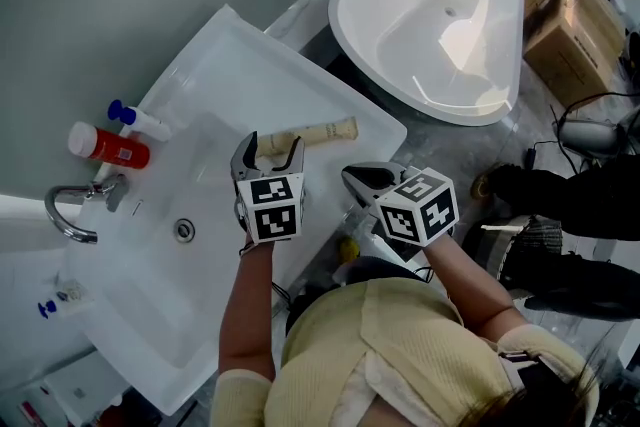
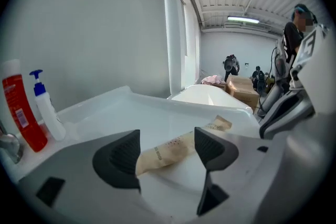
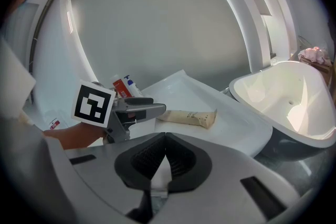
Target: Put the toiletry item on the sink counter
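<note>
My left gripper [image 1: 268, 147] jaws wide, straddling tube [image 1: 322, 132], seemingly not touching; tube near counter [image 1: 240, 45] right edge. My right gripper [image 1: 352, 175] closed, empty.

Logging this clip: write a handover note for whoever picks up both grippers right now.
Left gripper: open, jaws either side of the tube's end, not pressing it.
Right gripper: shut, empty, held beside the counter.
Tube: lying flat on the counter, at the end toward the tub.
Done: the tube looks placed and let go.
Left: probably only to draw the left gripper back without nudging the tube.
</note>
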`<state>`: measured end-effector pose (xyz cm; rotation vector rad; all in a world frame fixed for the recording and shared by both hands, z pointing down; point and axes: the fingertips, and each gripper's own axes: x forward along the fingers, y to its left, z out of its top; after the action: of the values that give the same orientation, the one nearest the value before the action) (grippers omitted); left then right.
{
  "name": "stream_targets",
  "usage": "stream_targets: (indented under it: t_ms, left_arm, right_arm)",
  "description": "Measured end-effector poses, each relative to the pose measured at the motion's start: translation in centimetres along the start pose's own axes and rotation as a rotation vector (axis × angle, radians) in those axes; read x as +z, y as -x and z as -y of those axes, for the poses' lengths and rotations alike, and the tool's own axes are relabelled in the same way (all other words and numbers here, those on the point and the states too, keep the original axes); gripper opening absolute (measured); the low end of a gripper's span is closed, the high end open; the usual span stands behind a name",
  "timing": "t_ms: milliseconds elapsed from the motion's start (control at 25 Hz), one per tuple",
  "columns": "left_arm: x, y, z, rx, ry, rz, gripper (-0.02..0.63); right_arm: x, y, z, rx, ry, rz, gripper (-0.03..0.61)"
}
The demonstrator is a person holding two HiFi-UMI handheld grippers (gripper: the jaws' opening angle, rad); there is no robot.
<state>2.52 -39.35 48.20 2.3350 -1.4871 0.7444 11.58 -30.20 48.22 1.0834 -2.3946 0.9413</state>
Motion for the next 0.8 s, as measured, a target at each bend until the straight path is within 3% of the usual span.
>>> stream_targets:
  t_ms: [120, 320, 560, 800]
  left_arm:
    - [-0.7, 0.4, 0.3, -0.037, 0.04, -0.038, 0.35]
    - [-0.9, 1.7, 0.7, -0.073, 0.015, -0.045, 0.348]
    - [-1.1, 3.5, 0.3, -0.102, 0.085, -0.032, 0.346]
    - [-0.7, 5.6, -0.4, -0.093, 0.104, 0.013, 0.256]
  right_arm:
    - [0.0, 0.0, -0.2, -0.002, 0.001, -0.001, 0.025]
    - [0.0, 0.0, -0.7, -0.009, 0.001, 0.007, 0.025]
    - [-0.1, 0.0, -1.6, -0.016, 0.003, 0.014, 0.025]
    - [0.0, 0.0, -2.4, -0.03, 0.005, 0.025, 0.025]
